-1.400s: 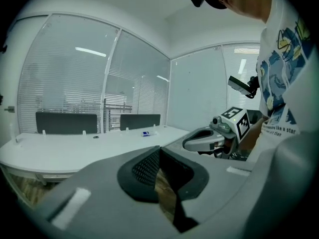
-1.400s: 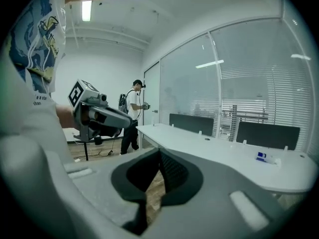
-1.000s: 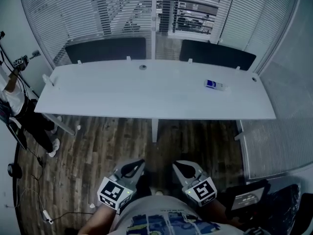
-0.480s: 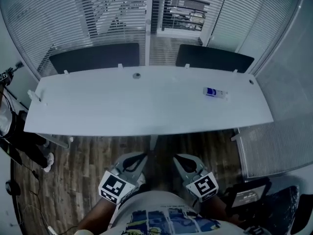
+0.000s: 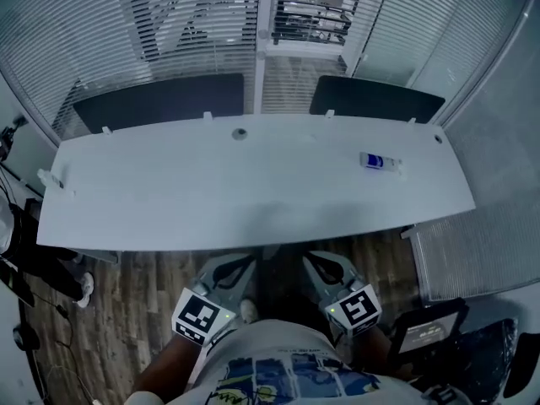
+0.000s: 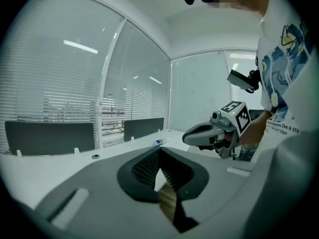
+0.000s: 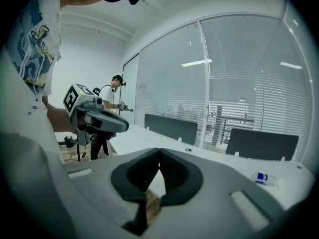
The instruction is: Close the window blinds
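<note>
The window blinds (image 5: pixel 190 19) hang across the glass wall at our twelve o'clock, beyond the far edge of the desk (image 5: pixel 253 201). Their slats are tilted open enough that we see shapes through them, most plainly in the narrow section just right of centre. Two dark partition panels (image 5: pixel 160 99) stand along the desk's far edge, at eleven and one o'clock, in front of the blinds. A small white bottle (image 5: pixel 380 162) with a blue label lies on the desktop at about two o'clock.

At six o'clock, over the wooden floor (image 5: pixel 126 310) by the desk's near edge, we hold both grippers side by side, well apart from the blinds. The left gripper (image 5: pixel 240 264) has its jaws pressed together with nothing between them — the right gripper (image 5: pixel 314 261) likewise, pads meeting at the tips, empty. Another person (image 7: pixel 108 92) stands near the desk's left end, at nine o'clock.
</note>
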